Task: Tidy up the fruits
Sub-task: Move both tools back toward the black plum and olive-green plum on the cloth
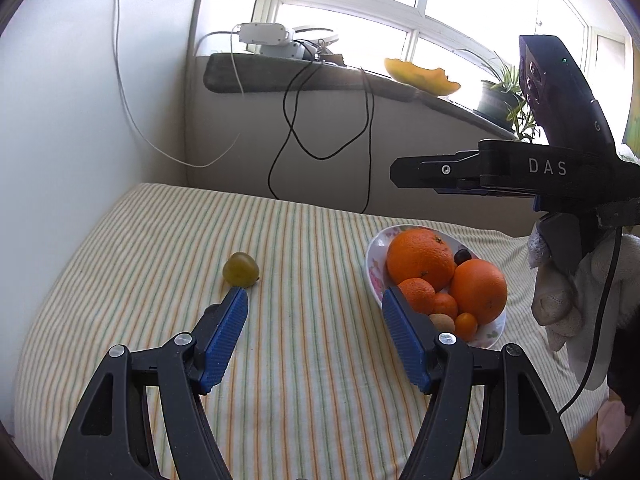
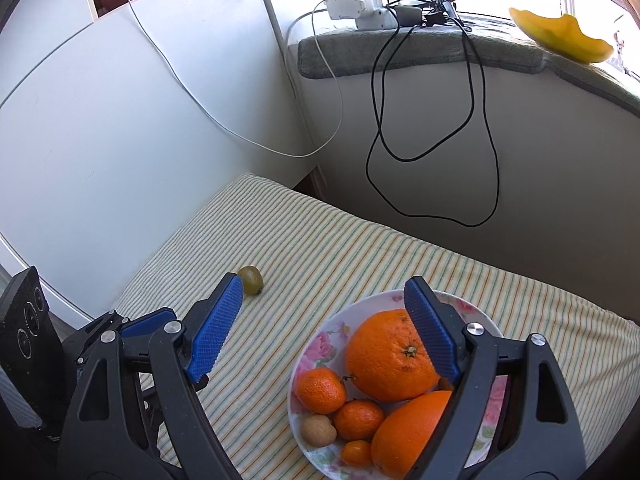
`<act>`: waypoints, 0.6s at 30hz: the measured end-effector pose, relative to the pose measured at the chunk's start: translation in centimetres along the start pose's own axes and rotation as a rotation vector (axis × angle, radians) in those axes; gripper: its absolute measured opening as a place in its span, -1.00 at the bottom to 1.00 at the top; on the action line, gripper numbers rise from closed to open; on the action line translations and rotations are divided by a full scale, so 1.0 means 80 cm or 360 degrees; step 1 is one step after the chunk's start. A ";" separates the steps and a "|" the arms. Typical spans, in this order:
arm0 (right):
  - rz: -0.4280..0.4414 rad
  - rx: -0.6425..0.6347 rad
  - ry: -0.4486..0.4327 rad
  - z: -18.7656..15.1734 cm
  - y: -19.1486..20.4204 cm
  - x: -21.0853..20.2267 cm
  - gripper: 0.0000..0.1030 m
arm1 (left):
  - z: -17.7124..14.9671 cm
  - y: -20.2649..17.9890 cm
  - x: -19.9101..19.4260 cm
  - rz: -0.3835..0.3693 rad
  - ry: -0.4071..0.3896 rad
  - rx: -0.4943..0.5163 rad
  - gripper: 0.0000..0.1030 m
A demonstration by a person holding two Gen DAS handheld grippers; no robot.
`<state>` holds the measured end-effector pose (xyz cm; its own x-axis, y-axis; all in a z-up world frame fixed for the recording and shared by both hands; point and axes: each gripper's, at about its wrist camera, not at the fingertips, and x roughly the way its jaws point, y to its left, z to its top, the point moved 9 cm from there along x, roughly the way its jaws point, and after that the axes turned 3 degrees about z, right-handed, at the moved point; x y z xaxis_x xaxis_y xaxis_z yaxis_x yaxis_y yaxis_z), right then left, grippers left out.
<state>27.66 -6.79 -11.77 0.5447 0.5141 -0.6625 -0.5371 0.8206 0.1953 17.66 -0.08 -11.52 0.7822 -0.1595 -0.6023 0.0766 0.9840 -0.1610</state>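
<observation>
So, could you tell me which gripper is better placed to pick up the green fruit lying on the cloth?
Left. The open left gripper has a fingertip near the green fruit; the open right gripper hangs over the plate.

Strong daylight enters through the window (image 1: pixel 400 4) ahead of both grippers, and the glass is overexposed to pure white. The striped cloth (image 1: pixel 304 280) is evenly lit with only soft shadows. Both pictures are sharp in the middle, while fisheye bending curves the wall (image 2: pixel 120 120) and dark vignette fills the corners.
</observation>
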 end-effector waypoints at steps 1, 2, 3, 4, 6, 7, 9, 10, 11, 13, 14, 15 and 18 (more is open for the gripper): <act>0.0008 -0.0007 0.0007 0.001 0.005 0.004 0.66 | -0.001 0.006 0.000 0.0007 0.0001 -0.0013 0.35; 0.0016 -0.0011 0.0014 0.003 0.009 0.008 0.65 | -0.003 0.012 0.000 0.0014 0.0002 -0.0027 0.35; 0.0027 -0.0014 0.0022 0.005 0.013 0.012 0.65 | -0.004 0.017 0.000 0.0021 0.0003 -0.0041 0.35; 0.0040 -0.0013 0.0031 0.006 0.018 0.015 0.65 | -0.005 0.023 0.000 0.0029 0.0005 -0.0053 0.35; 0.0072 -0.0007 0.0049 0.007 0.026 0.024 0.65 | -0.009 0.036 0.002 0.0043 0.0015 -0.0080 0.35; 0.0092 -0.0003 0.0057 0.008 0.030 0.028 0.65 | -0.010 0.041 0.004 0.0049 0.0021 -0.0096 0.35; 0.0126 0.0002 0.0071 0.009 0.039 0.036 0.65 | -0.014 0.051 0.007 0.0051 0.0035 -0.0127 0.35; 0.0141 0.0005 0.0081 0.010 0.043 0.040 0.65 | -0.015 0.056 0.009 0.0049 0.0044 -0.0138 0.35; 0.0157 0.0009 0.0093 0.010 0.047 0.045 0.65 | -0.016 0.059 0.011 0.0046 0.0053 -0.0147 0.35; 0.0197 0.0020 0.0126 0.010 0.056 0.057 0.65 | -0.019 0.064 0.015 0.0037 0.0066 -0.0160 0.35; 0.0214 0.0029 0.0145 0.009 0.061 0.063 0.65 | -0.019 0.065 0.017 0.0032 0.0073 -0.0163 0.34; 0.0229 0.0037 0.0161 0.008 0.064 0.069 0.65 | -0.019 0.066 0.020 0.0031 0.0078 -0.0166 0.34; 0.0271 0.0065 0.0215 0.005 0.075 0.088 0.50 | -0.021 0.072 0.025 0.0017 0.0093 -0.0192 0.34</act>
<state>28.54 1.87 -14.95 0.3557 0.6105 -0.7077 -0.5861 0.7355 0.3399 18.65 5.10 -14.96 0.7448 -0.1571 -0.6485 -0.0089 0.9695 -0.2450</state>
